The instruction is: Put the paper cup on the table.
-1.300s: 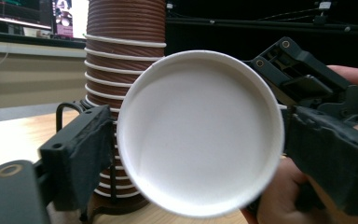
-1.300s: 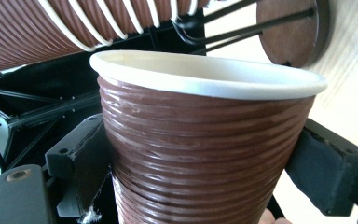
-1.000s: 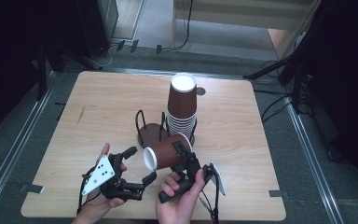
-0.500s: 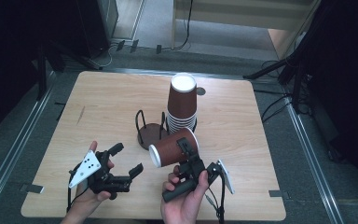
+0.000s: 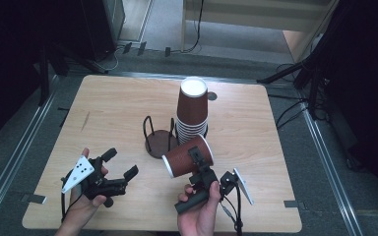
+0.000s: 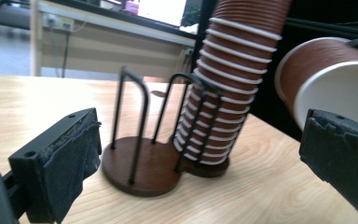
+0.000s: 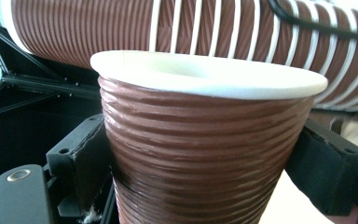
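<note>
A brown ribbed paper cup (image 5: 186, 157) with a white rim lies tilted in the air over the table's front, rim toward the left. My right gripper (image 5: 200, 162) is shut on the cup (image 7: 205, 140), with a pad on each side of its wall, and its jaws have just closed a little tighter on it. My left gripper (image 5: 120, 163) hovers open to the cup's left, nothing between its pads (image 6: 70, 158). Behind stands a tall stack of upside-down cups (image 5: 193, 109) next to a black wire cup holder (image 5: 157, 140). In the left gripper view, the holder (image 6: 140, 163), the stack (image 6: 223, 93) and the held cup (image 6: 326, 79) lie ahead.
The wooden table (image 5: 103, 108) ends just behind both hands at its front edge. Metal rails run along the floor on both sides. Black stands and cables lie on the floor at the right (image 5: 305, 78). A small dark disc (image 5: 212, 96) sits on the table behind the stack.
My left gripper has pulled away to the left from the held cup, still open. My right gripper has kept the cup almost in place.
</note>
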